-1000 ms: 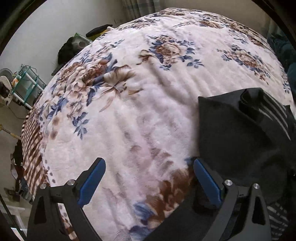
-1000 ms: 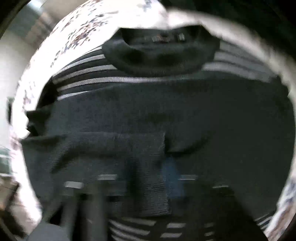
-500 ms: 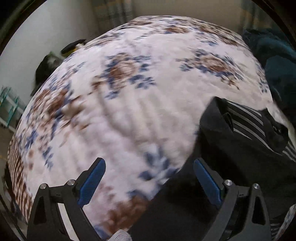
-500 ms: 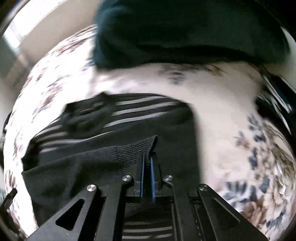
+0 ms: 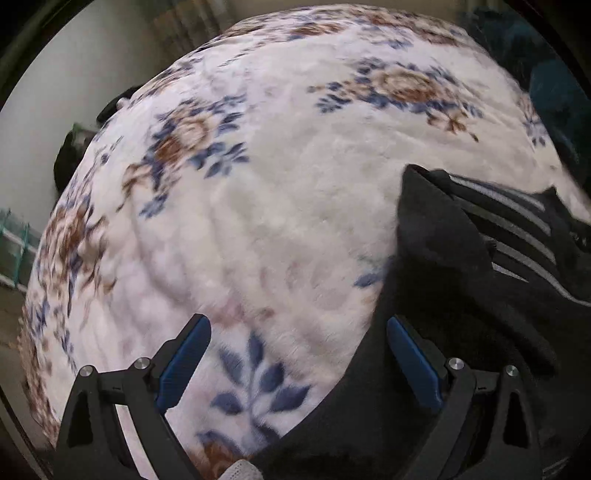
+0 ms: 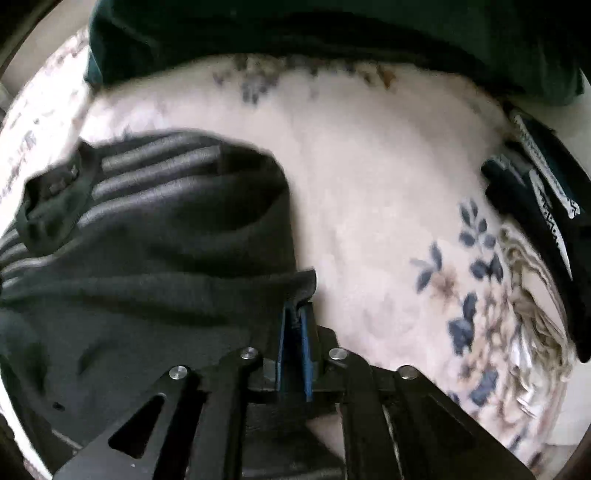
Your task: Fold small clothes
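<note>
A black sweater (image 5: 461,295) with grey stripes lies on a white floral blanket (image 5: 277,203), at the right of the left wrist view. My left gripper (image 5: 297,325) hangs open above the blanket, its right finger over the sweater's left edge, nothing between its pads. In the right wrist view the sweater (image 6: 166,277) fills the left half, its collar (image 6: 48,206) at far left. My right gripper (image 6: 295,310) points down with the ribbed sleeve cuff (image 6: 299,284) pinched between its blue pads; its jaws are opening slightly.
A dark teal pile of cloth (image 6: 332,29) lies along the far side of the blanket (image 6: 369,166). A black patterned garment (image 6: 546,206) sits at the right edge. A green rack (image 5: 14,243) and a dark bag (image 5: 70,155) stand off the bed's left side.
My right gripper has carried the sleeve cuff to the right, across the sweater's body to its right edge. The left gripper has drifted over the blanket, still open.
</note>
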The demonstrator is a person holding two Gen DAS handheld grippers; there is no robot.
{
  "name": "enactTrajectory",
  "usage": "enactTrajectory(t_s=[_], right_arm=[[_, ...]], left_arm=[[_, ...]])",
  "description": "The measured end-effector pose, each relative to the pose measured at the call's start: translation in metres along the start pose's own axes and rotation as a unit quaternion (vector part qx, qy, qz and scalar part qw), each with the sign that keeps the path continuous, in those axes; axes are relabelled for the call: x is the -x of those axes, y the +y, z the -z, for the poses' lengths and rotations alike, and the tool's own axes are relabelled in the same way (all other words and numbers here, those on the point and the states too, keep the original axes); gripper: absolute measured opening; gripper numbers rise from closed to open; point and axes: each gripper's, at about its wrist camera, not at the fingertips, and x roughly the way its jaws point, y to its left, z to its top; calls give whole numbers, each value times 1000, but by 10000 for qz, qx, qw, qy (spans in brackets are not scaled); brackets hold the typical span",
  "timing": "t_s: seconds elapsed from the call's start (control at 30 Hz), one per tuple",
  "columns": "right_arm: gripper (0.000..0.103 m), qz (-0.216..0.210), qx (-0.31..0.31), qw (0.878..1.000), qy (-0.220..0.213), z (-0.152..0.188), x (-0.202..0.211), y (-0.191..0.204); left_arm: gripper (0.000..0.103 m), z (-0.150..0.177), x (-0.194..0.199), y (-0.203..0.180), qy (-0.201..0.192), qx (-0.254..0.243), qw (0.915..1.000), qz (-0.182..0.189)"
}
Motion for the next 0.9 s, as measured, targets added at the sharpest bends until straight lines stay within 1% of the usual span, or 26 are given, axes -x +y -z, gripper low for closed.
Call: enactTrajectory(t_s=[0.03,0.07,0.1,0.13,0.17,0.2,0.23,0.27,0.3,0.33,0.37,0.4,0.43,0.47,0.53,0.57,0.6,0.63,0.67,0.73,0.8,0.83,0.87,0.9], right_arm=[[12,9,4,10000,-34,0,7,1],[13,6,49,9998,-181,0,24,6],[17,-89,119,9990,-424,2,47,15],[29,-283,174,9978,-576,3,62,24],[46,-734,319,9942,-715,4,80,42],[52,-1152,528,9893,-718,3,90,64],[54,-1572,830,9821,-616,1,95,93],[54,-2021,1220,9709,-401,-1,96,130],[54,-2304,1555,9603,-215,-2,95,164],[54,-2526,2028,9461,-38,-4,91,212],[54,-2558,2335,9381,-21,-2,90,242],[54,-2580,2867,9226,38,1,85,283],[54,-2500,3171,9148,95,3,80,308],[54,-2272,3512,9082,126,5,72,335],[54,-1901,4096,8919,257,14,55,373],[50,-1663,4385,8828,273,20,46,388],[41,-1604,4516,8773,251,24,44,394],[7,-1560,4612,8733,181,26,42,397],[0,-1507,4517,8793,120,24,41,394],[0,-1565,3945,9055,-33,5,44,378],[0,-1621,3046,9385,-66,-25,39,348],[0,-1603,2747,9481,-31,-36,34,335],[1,-1739,2650,9484,-2,-41,36,332],[1,-2081,2636,9419,103,-44,37,329]], left_arm=[[97,6,5,5,-30,96,9999,63],[97,12,7,9,-15,182,9997,140],[97,17,7,11,20,242,9995,183],[97,25,5,14,72,316,9993,207],[97,29,2,14,124,363,9990,222],[97,35,-3,15,217,438,9985,240],[98,39,-7,16,295,507,9980,228],[98,43,-12,18,386,624,9970,238],[98,46,-15,20,425,736,9960,285],[98,49,-17,23,426,861,9947,356],[98,50,-17,23,418,903,9943,377],[98,50,-17,23,405,920,9942,385],[98,51,-18,22,382,916,9943,383],[98,51,-18,21,371,908,9945,381],[98,52,-21,20,356,911,9944,400],[98,53,-22,20,354,936,9940,438],[100,53,-24,20,357,966,9936,464],[100,54,-25,22,350,1011,9929,527],[100,53,-26,24,347,1030,9925,557],[100,54,-26,26,321,1052,9921,599],[100,54,-25,27,303,1030,9924,603],[100,53,-25,27,310,1030,9923,618],[100,53,-25,28,322,1041,9920,637],[100,53,-25,29,328,1053,9917,655]])
